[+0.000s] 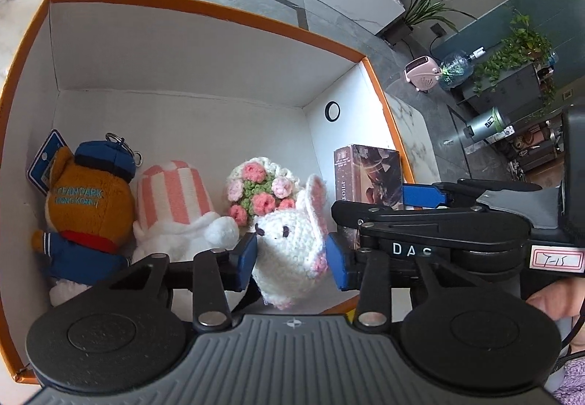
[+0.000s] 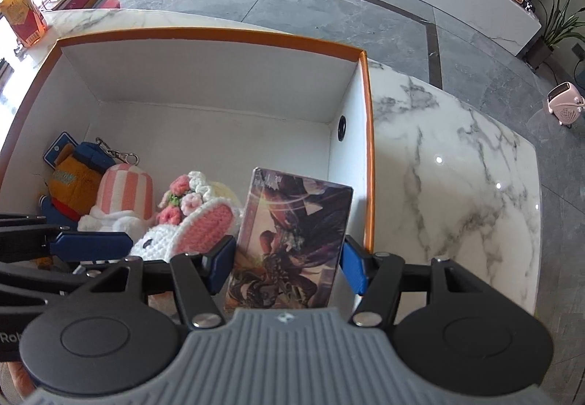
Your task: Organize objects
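Box, orange-rimmed, on marble table. L gripper clamps crochet bunny; R gripper straddles card pack, contact w/ pads unclear. Bear and bouquet inside.

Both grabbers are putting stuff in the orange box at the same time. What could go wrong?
1. The left gripper holds the crochet bunny and the right gripper holds the picture box side by side; the grippers look close enough to bump.
2. The bunny could squash the crochet bouquet just behind it.
3. The picture box stands upright by the orange box's right wall; once released, it might tip onto the toys.
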The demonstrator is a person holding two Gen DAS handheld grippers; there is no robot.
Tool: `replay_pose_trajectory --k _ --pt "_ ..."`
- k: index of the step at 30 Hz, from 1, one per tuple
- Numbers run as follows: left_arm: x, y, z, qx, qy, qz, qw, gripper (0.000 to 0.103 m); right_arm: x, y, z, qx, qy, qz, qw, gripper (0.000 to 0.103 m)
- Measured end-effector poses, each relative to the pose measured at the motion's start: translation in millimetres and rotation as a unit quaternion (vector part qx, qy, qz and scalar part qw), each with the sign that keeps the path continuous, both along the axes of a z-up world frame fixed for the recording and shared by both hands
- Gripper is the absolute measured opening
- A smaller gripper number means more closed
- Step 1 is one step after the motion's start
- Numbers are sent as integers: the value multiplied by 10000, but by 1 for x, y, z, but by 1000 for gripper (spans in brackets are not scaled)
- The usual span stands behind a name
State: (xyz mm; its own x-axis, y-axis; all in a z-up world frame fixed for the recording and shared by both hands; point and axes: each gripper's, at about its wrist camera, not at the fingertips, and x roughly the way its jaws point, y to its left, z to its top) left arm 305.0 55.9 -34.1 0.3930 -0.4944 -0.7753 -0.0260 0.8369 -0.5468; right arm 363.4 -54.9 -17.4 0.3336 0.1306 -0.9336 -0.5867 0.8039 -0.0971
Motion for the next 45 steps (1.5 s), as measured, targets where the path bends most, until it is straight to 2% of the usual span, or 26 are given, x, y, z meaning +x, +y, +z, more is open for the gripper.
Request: replay_pose_trajectory --k 5,8,13,21,27,32,34,36,39,40,42,43,45 --pt "-4 -1 -7 -29 58 -82 9999 41 -2 10 -4 -402 -165 210 9988 63" --pt "-10 1 -5 -10 67 -62 10000 40 -4 17 -10 -617 -209 322 9974 63" --pt "-13 2 -7 -2 88 -77 9999 36 -1 26 -26 -1021 78 268 9944 64" --pt "-11 3 -10 -76 95 -46 9999 36 0 26 -31 -1067 93 193 9941 64" --pt "-12 0 -8 24 1 -115 9999 37 -4 24 -29 -993 83 158 9949 65" --pt "-19 7 33 662 -723 -251 9949 37 -16 14 1 -516 -222 296 9980 59" --pt "-23 18 52 994 -1026 -64 9897 37 -19 5 18 -229 -404 304 9985 55" --pt "-27 26 64 1507 -1216 112 9810 39 -19 -6 32 -29 -632 214 9978 53" --pt "-37 34 63 2460 -1221 257 9612 46 -10 -26 40 54 -850 -174 9962 48" --pt "-40 37 59 2584 -1136 289 9589 48 -3 -32 37 62 -822 -298 9962 48" --pt "-46 42 53 2571 -1045 406 9599 49 3 -43 28 91 -614 -498 9968 43" --pt "-51 41 52 2613 -1126 397 9579 55 4 -47 23 135 -472 -571 9972 39" --pt "-52 42 53 2875 -938 518 9518 57 5 -52 15 238 -236 -684 9971 28"
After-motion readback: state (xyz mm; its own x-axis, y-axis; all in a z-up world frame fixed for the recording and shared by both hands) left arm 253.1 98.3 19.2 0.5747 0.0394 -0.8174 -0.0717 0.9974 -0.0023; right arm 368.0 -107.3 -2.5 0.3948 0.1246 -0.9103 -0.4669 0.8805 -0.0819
